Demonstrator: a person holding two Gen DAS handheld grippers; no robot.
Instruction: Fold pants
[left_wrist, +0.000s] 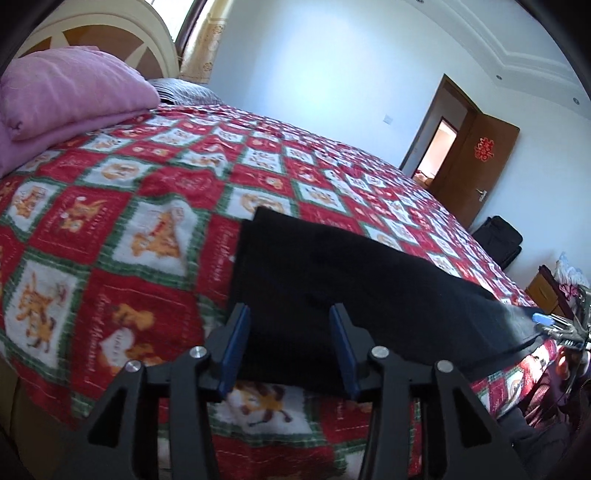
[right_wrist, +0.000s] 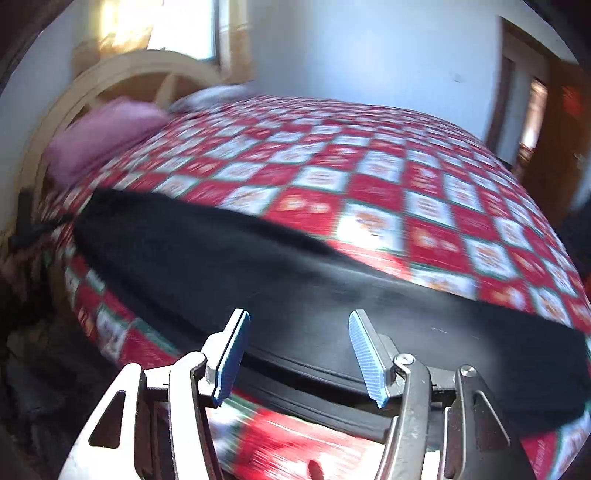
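Black pants (left_wrist: 314, 277) lie flat as a long folded strip across the red, white and green patterned bedspread (left_wrist: 129, 206), near the bed's front edge. My left gripper (left_wrist: 290, 314) hovers over one end of the strip, its blue pads (left_wrist: 236, 343) apart and pressing on nothing. My right gripper (right_wrist: 299, 317) stands open over the pants (right_wrist: 221, 266) near their other end, where a ribbed hem runs just below its pads (right_wrist: 231, 354). That view is blurred. From the left wrist view, the right gripper (left_wrist: 543, 319) shows at the far right end of the cloth.
A folded pink quilt (left_wrist: 66, 85) lies by the cream headboard (left_wrist: 110, 22). A brown door (left_wrist: 476, 166) stands open in the far wall. A black bag (left_wrist: 498, 236) sits on the floor beyond the bed. The bedspread drops off at the near edge (left_wrist: 277, 435).
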